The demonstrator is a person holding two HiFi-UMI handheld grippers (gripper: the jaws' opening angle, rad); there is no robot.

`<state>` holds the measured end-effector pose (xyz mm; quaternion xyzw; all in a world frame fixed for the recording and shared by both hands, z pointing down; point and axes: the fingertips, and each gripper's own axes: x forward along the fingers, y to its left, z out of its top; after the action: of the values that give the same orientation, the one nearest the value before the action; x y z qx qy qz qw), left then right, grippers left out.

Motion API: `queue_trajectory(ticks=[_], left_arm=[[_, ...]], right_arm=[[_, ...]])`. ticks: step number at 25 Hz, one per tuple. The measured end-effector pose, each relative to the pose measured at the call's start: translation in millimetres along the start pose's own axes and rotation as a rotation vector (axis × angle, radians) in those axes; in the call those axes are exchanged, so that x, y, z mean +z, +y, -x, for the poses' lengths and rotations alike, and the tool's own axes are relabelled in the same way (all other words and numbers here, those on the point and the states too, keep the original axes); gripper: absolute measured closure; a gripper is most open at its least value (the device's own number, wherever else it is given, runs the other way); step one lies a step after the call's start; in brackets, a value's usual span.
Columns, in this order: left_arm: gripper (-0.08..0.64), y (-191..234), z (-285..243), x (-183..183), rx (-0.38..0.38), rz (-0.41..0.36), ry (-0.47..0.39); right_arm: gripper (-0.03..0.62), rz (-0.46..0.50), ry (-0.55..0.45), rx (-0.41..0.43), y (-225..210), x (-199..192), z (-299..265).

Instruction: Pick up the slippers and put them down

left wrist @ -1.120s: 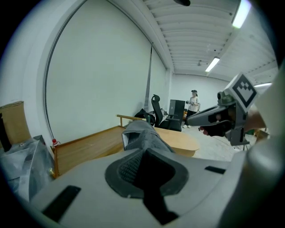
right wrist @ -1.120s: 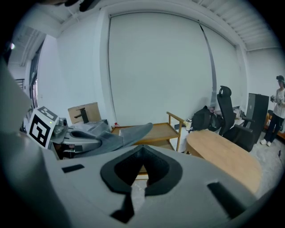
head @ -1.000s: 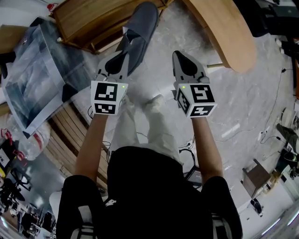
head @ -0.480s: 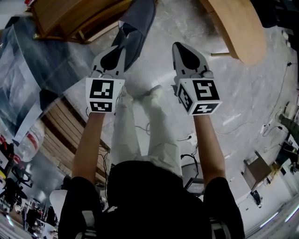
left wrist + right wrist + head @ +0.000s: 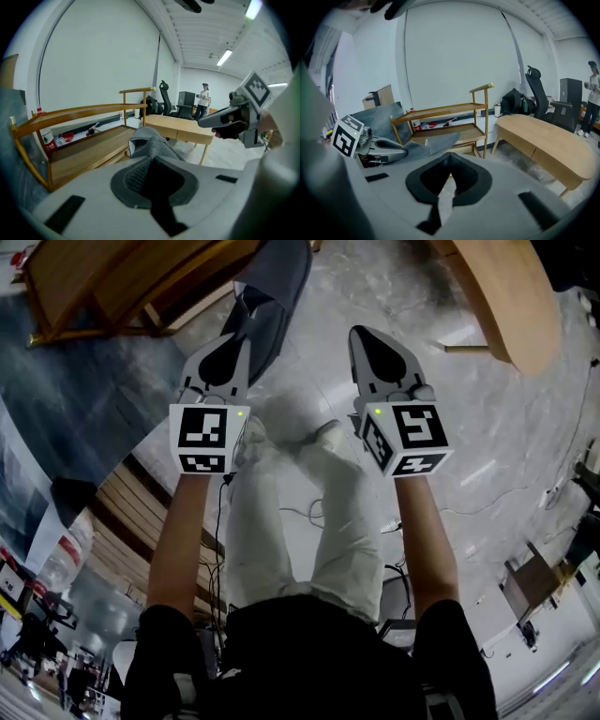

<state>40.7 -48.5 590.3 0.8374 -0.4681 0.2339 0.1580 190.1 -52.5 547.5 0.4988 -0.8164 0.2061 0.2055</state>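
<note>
Head view: L tongs point(image 5: 240, 339) tight on grey slipper point(image 5: 279, 282), R tongs point(image 5: 362, 333) closed, empty; marble floor point(image 5: 394, 287).

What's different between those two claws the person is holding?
The left gripper is clamped on a grey slipper; the right gripper has its jaws together on nothing. The left gripper is on the side of the wooden shelf, the right gripper on the side of the wooden table. Both are the same grey tool with a marker cube, held side by side and pointing forward and down.
</note>
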Motion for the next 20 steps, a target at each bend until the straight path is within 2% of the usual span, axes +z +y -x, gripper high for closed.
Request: queue_trajectory(ticks=[5,13,20], left_arm=[[0.545,13,-35,-57,0.002,-0.029,0.009],[0.545,21,-86,-162,0.024,-0.019,0.048],[0.545,30,-124,-232,0.058,-0.006,0.059]], right_arm=[[0.592,0.009,-0.004,0.012,-2,-47,-45],[0.592,0.024,0.001,0.039,-8,-125,-104],[0.592,0.031,0.015,0.058,-11,-188,-154]])
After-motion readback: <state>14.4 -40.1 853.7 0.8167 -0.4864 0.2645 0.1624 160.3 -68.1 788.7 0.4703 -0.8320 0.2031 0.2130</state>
